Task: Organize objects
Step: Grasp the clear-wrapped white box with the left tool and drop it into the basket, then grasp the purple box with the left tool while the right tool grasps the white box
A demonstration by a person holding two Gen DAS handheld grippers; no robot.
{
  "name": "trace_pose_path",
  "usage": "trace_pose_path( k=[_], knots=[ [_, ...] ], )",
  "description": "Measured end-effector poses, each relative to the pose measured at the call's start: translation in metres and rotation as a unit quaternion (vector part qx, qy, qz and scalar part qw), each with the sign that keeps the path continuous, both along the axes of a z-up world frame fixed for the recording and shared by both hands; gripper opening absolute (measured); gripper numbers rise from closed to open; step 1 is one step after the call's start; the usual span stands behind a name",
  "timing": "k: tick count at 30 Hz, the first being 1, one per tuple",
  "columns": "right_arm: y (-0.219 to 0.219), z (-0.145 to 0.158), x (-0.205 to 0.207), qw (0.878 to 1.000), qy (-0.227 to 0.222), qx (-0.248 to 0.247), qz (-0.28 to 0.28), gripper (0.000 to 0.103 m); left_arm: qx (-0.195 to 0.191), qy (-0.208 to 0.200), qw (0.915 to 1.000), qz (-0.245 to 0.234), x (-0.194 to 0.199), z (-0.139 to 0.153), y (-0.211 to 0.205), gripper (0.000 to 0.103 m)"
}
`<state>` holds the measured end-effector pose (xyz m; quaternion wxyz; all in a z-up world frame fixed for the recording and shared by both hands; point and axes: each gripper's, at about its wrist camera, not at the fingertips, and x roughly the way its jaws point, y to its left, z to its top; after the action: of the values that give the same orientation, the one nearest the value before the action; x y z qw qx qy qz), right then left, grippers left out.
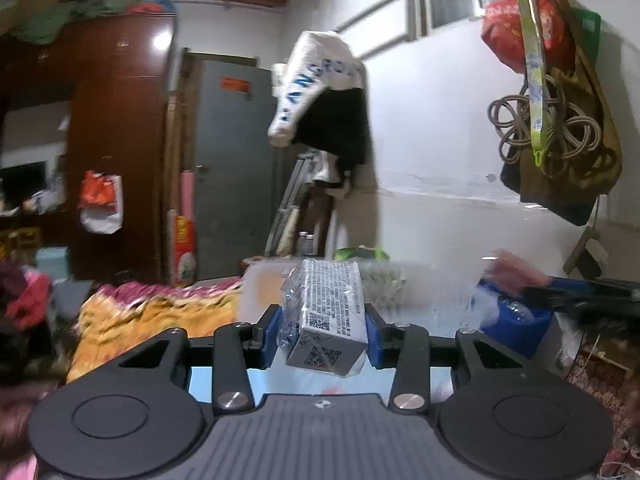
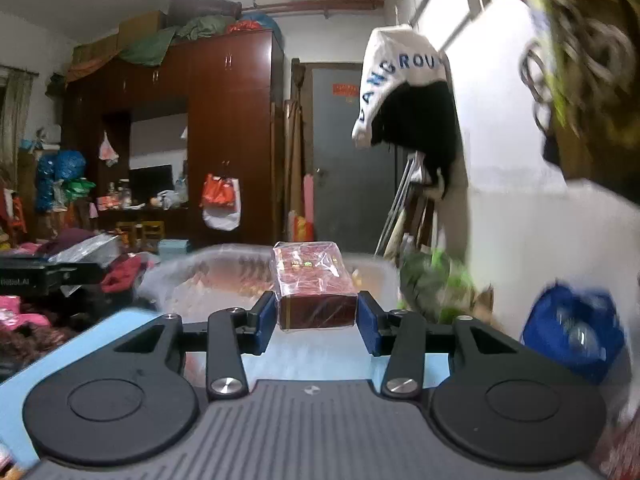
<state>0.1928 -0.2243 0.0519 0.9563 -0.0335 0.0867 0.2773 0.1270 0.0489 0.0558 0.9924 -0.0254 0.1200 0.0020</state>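
Observation:
In the left wrist view my left gripper [image 1: 322, 330] is shut on a grey-white printed box in clear wrap [image 1: 326, 320], tilted a little and lifted off the light blue surface [image 1: 216, 380]. My right gripper [image 2: 316, 316] is shut on a dark red box in clear wrap [image 2: 312, 292], also held in the air. A clear plastic tub [image 2: 200, 280] sits just beyond the red box, over the same light blue surface [image 2: 60, 360]. The other gripper's dark body [image 1: 592, 292] shows blurred at the right of the left wrist view.
A blue bag [image 2: 572, 332] and a green packet [image 2: 436, 276] lie at the right by the white wall. Bags and coiled cord [image 1: 556, 128] hang from the wall. A yellow-pink quilt [image 1: 160, 312] and piled clothes [image 2: 120, 272] lie left, before a dark wardrobe [image 2: 224, 120].

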Motion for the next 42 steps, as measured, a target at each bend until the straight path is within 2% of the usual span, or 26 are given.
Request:
trace_pose_path(
  k=[3,5,6,7,8,9,10,12,15,19,22,24,26,29,30,31,35,37,42],
  knots=[
    [0.032,0.007,0.035,1.0,0.016,-0.008,0.004,0.047,0.015,0.03,0.9994,-0.008,0.051,0.018,-0.009,0.046],
    [0.045,0.005,0.051,0.999,0.03,-0.014,0.005,0.047,0.013,0.054,0.9985,-0.002,0.075,0.016,-0.011,0.047],
    [0.052,0.002,0.057,0.999,0.029,-0.023,-0.004,0.049,0.01,0.066,0.9978,-0.001,0.085,0.012,-0.011,0.05],
    [0.055,-0.001,0.059,0.999,0.028,-0.031,-0.008,0.055,0.011,0.073,0.9972,0.001,0.094,0.007,-0.012,0.057],
    [0.057,-0.002,0.059,0.999,0.029,-0.038,-0.012,0.066,0.016,0.077,0.9969,0.004,0.098,0.001,-0.014,0.081],
    [0.056,-0.004,0.058,0.999,0.031,-0.037,-0.02,0.092,0.017,0.076,0.9969,0.008,0.098,-0.003,-0.014,0.093],
    [0.05,-0.004,0.052,0.999,0.019,-0.026,-0.023,0.101,0.015,0.068,0.9975,0.012,0.093,-0.006,-0.013,0.093],
    [0.037,-0.002,0.037,1.0,0.002,-0.006,-0.011,0.103,-0.001,0.052,0.9985,0.019,0.076,-0.009,-0.006,0.093],
    [0.013,-0.006,0.018,1.0,0.02,0.013,0.004,0.103,-0.011,0.025,0.9995,0.016,0.037,-0.012,-0.002,0.093],
    [-0.022,-0.04,-0.014,0.999,0.052,0.011,0.004,0.103,0.029,0.017,0.9994,0.012,-0.024,-0.042,-0.011,0.093],
    [-0.034,-0.069,-0.032,0.997,0.072,0.001,-0.004,0.103,0.01,0.019,0.9996,-0.016,-0.059,-0.071,-0.015,0.093],
    [-0.038,-0.085,-0.041,0.996,0.09,0.012,0.009,0.103,0.002,0.023,0.9994,-0.028,-0.071,-0.085,-0.02,0.093],
    [-0.03,-0.092,-0.044,0.994,0.109,0.007,0.032,0.103,0.017,0.029,0.9992,-0.021,-0.073,-0.097,-0.026,0.093],
    [-0.019,-0.092,-0.047,0.996,0.082,-0.018,0.033,0.097,0.023,0.041,0.9989,-0.01,-0.066,-0.106,-0.024,0.093],
    [-0.017,-0.091,-0.047,0.996,0.08,-0.027,0.029,0.084,0.016,0.043,0.9989,-0.013,-0.064,-0.106,-0.024,0.093],
    [-0.016,-0.093,-0.046,0.996,0.082,-0.031,0.032,0.08,0.01,0.046,0.9988,-0.015,-0.061,-0.107,-0.022,0.093],
    [-0.017,-0.093,-0.05,0.996,0.07,-0.041,0.032,0.077,0.014,0.05,0.9986,-0.006,-0.061,-0.114,-0.021,0.093],
    [-0.017,-0.09,-0.052,0.996,0.068,-0.045,0.035,0.068,0.017,0.051,0.9986,-0.003,-0.062,-0.117,-0.022,0.093],
    [-0.005,-0.101,-0.057,0.994,0.077,-0.056,0.055,0.069,0.022,0.058,0.9981,-0.004,-0.057,-0.123,-0.027,0.093]
  ],
)
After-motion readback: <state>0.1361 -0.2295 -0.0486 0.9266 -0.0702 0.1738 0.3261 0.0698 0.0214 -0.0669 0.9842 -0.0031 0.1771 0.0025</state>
